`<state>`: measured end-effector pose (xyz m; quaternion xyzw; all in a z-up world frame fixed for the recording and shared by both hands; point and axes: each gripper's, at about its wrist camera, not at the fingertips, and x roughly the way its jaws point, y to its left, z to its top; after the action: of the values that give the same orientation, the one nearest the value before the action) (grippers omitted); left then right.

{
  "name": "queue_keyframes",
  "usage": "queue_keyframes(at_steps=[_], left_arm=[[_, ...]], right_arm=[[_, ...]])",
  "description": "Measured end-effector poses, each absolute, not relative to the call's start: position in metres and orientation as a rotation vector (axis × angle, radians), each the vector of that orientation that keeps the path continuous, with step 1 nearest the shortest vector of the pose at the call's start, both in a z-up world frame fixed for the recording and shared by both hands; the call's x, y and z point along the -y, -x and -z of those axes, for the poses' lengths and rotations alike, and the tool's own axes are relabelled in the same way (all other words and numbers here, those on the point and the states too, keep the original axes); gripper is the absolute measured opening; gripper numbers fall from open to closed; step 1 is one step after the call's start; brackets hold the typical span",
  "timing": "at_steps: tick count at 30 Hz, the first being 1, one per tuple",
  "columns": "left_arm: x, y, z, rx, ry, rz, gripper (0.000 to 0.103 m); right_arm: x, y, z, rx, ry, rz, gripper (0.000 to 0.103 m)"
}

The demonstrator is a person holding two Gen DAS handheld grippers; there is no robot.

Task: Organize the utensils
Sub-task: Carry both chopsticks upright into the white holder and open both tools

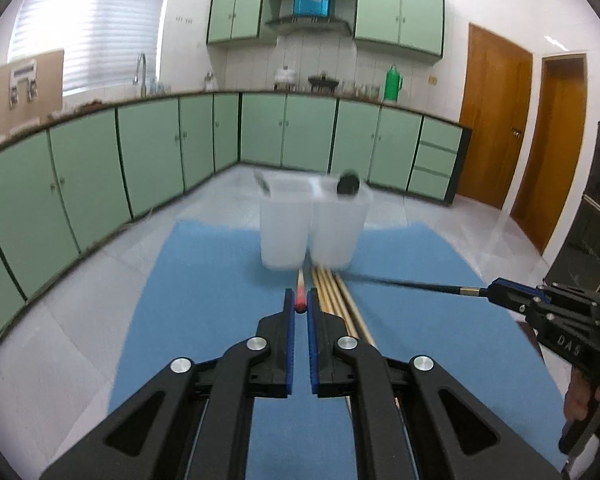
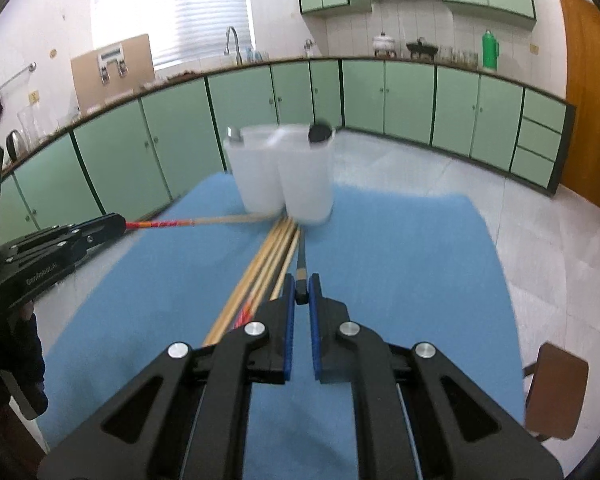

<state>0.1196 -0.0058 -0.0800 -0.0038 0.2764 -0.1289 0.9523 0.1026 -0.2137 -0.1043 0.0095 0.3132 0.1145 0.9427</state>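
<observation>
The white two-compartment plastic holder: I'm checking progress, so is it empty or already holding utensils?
Not empty. The white two-compartment plastic holder has a black round-ended utensil sticking out of the right compartment and a grey-ended one out of the left.

Bright daylit kitchen, fisheye views with soft motion blur

Daylight floods through the blinded window (image 2: 210, 12), overexposed in both views; the white container (image 1: 314, 222) smears with motion blur, cabinet lines bow toward dark vignetted corners, and shadows stay faint.

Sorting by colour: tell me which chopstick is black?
The chopstick clamped in the right hand-held gripper; the left hand-held gripper's is red-patterned, the loose ones plain wood.
</observation>
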Motion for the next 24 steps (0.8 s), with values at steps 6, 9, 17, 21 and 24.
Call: queue_keyframes(at_steps=[6,9,17,21,24], left_arm=[[-0.002,-0.139,0.039,-0.478,0.009,0.287,0.006],[-0.003,-0.15,0.027,-0.454,0.006,0.303,0.006],[0.0,-0.178,0.01,-0.434,0.037,0.345,0.006],[0.002,-0.183,-0.007,-0.384,0.019,0.357,0.006],[0.007,-0.185,-0.025,-0.337,0.007,0.369,0.006]], right_arm=[[0.224,-0.126,0.057,-0.58,-0.047,-0.264,0.006],[0.225,-0.143,0.039,-0.582,-0.045,-0.284,0.006],[0.219,-0.184,0.007,-0.593,-0.004,-0.327,0.006],[0.217,-0.195,-0.015,-0.573,0.012,-0.352,0.006],[0.218,-0.202,-0.036,-0.551,0.015,-0.38,0.006]])
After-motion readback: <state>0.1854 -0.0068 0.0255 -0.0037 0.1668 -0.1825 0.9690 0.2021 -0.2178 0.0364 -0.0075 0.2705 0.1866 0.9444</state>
